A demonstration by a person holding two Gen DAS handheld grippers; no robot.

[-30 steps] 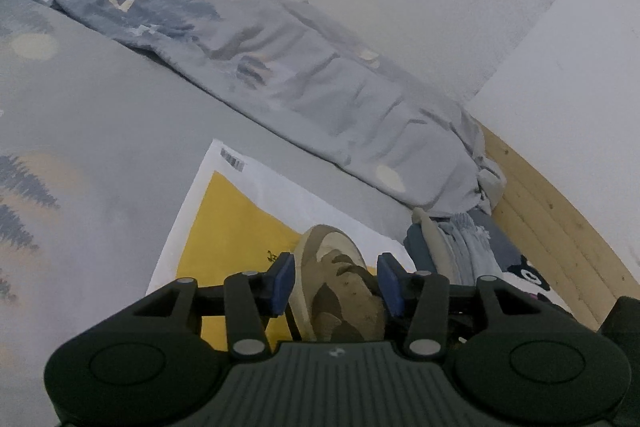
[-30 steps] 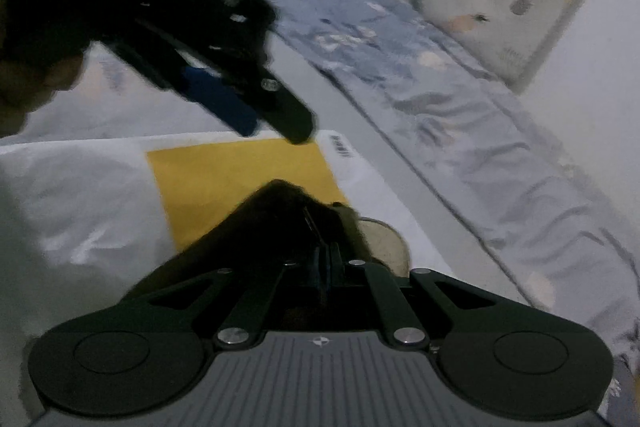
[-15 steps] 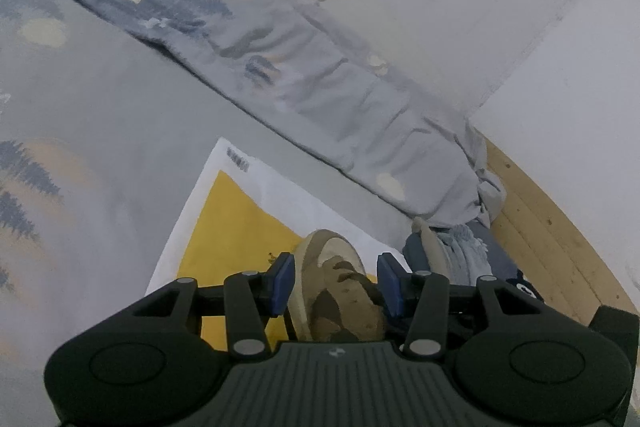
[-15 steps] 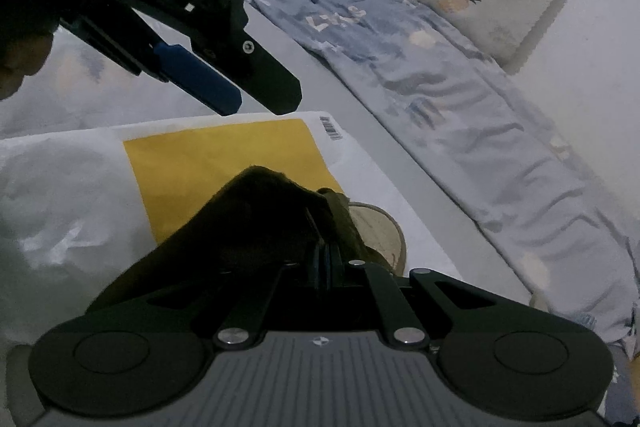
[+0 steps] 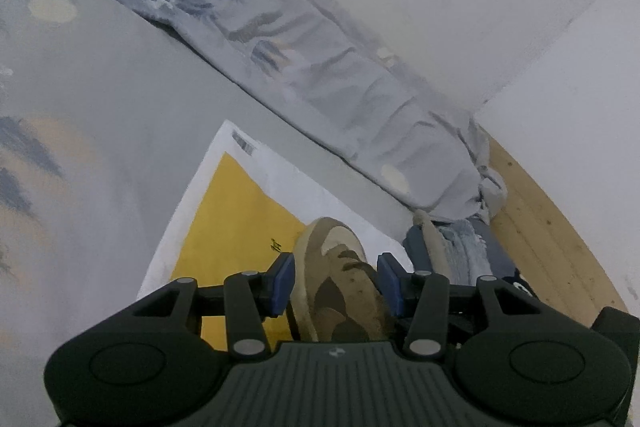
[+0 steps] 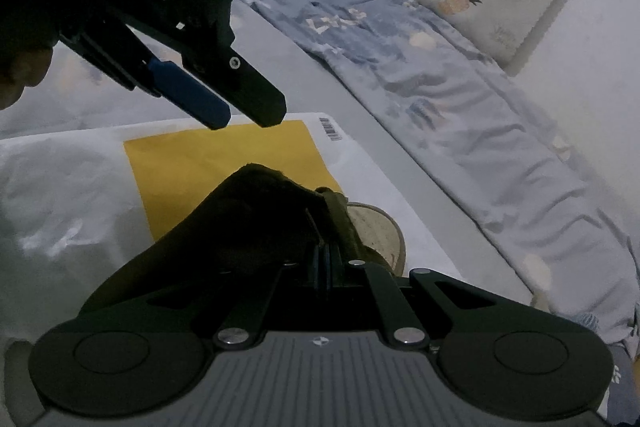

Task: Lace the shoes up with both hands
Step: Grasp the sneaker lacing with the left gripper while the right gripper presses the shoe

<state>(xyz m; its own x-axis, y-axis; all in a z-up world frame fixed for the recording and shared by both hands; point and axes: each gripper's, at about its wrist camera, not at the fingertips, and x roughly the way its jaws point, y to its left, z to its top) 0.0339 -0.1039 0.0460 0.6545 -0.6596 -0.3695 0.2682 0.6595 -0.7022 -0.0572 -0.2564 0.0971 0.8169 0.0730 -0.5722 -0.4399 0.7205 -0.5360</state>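
Your left gripper point(image 5: 335, 285) hangs above the shoe point(image 5: 338, 283) w/ jaws part open, nothing held, the toe showing btwn its blue pads, while your right gripper point(image 6: 326, 259) is clamped fully shut at the shoe's dark upper, which sits on the yellow-and-white bag point(image 6: 224, 163).

"GenRobot.AI" on left hand-held gripper point(image 6: 244, 115)

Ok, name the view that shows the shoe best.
Left wrist view: the tan shoe sits lit between the left gripper pads, toe and panels clear. In the right wrist view the shoe is mostly a dark silhouette; only its pale toe shows.
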